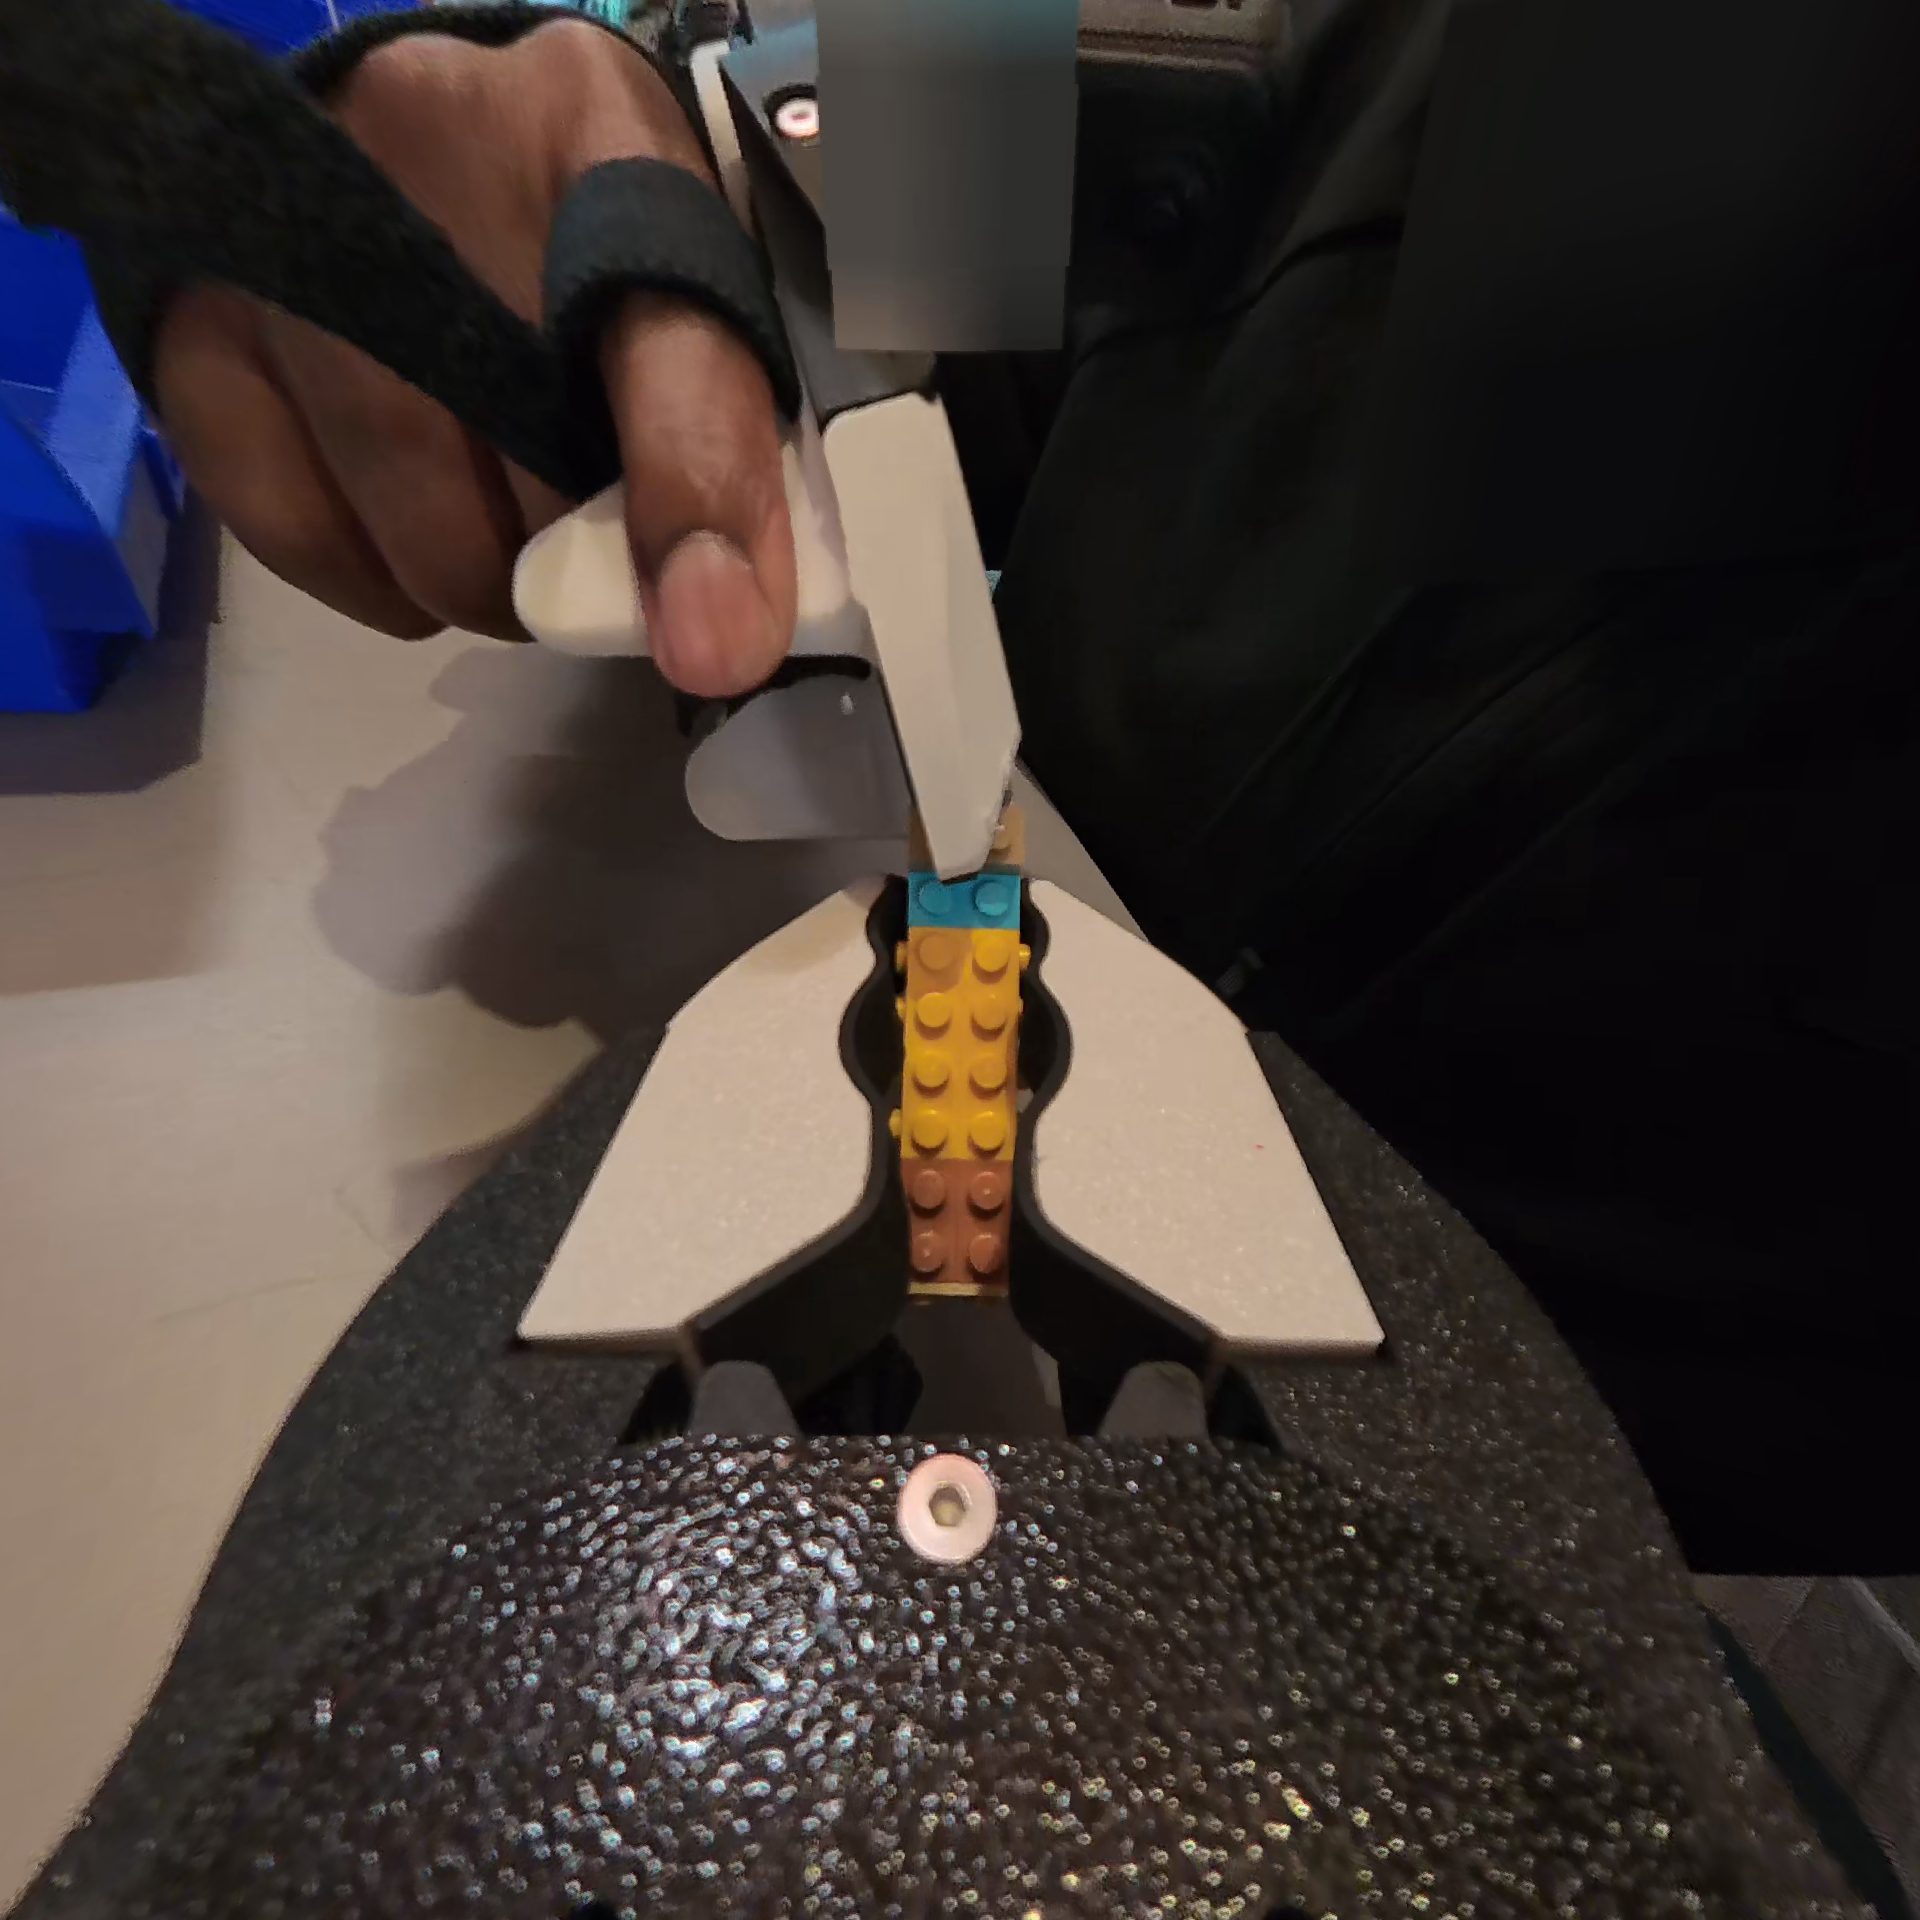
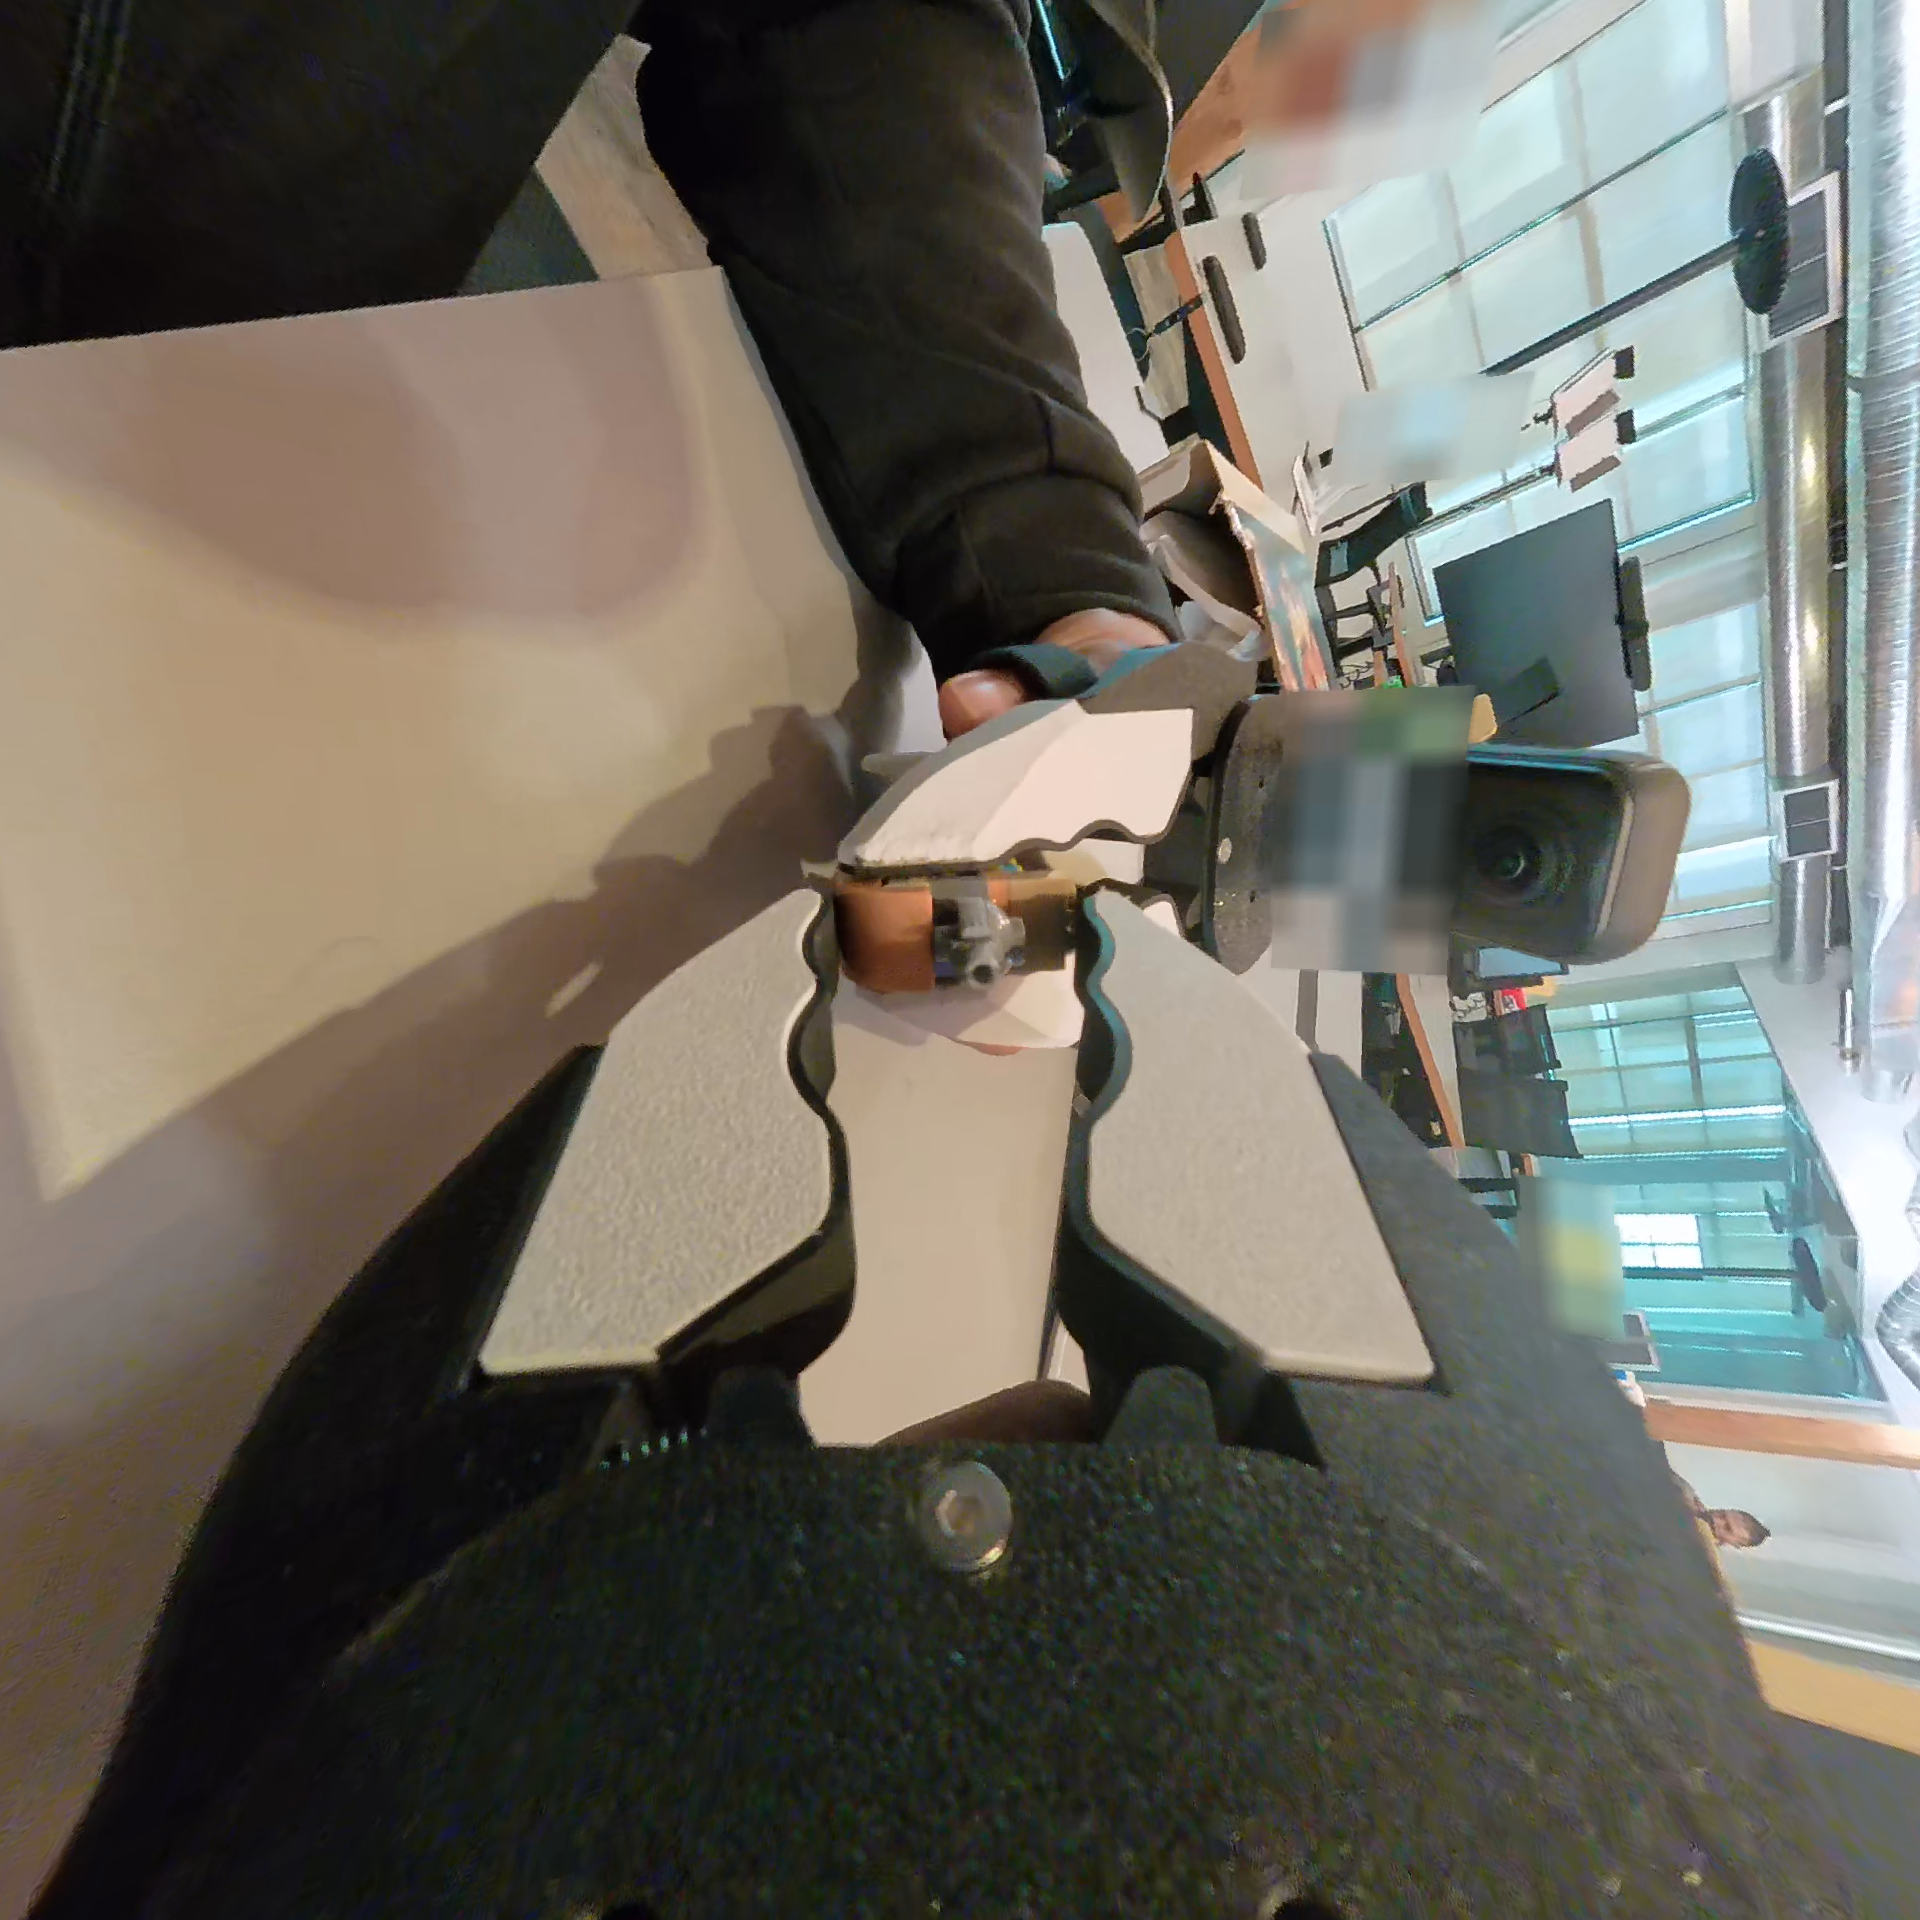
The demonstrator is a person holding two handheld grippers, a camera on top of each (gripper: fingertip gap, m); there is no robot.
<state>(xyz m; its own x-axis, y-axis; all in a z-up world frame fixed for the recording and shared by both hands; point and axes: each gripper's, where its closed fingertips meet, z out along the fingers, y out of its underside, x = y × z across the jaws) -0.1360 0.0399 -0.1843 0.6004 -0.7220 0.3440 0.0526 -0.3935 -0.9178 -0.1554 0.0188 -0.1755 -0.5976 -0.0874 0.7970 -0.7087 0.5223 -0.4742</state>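
In the left wrist view my left gripper (image 1: 961, 906) is shut on a strip of stacked bricks (image 1: 961, 1049). The strip has a brown brick (image 1: 958, 1216) near me, yellow in the middle and teal (image 1: 992, 899) at the far end. My right gripper (image 1: 966, 831), held by a hand (image 1: 436, 436), comes down from above onto a tan piece (image 1: 1008, 831) beyond the teal brick. In the right wrist view my right gripper (image 2: 954, 925) is closed on the strip's brown end (image 2: 883, 935), which carries a small grey part (image 2: 977, 935). The left gripper's white fingers (image 2: 1039, 800) clamp the strip from above and below.
A blue bin (image 1: 62, 468) stands at the left on the white table (image 1: 208, 1039). The person's dark clothing (image 1: 1455, 623) fills the right side. The left gripper's camera (image 2: 1558, 862) faces me in the right wrist view. Behind it lies an office with a monitor (image 2: 1527, 623). My two grippers' fingertips are within a few centimetres of each other.
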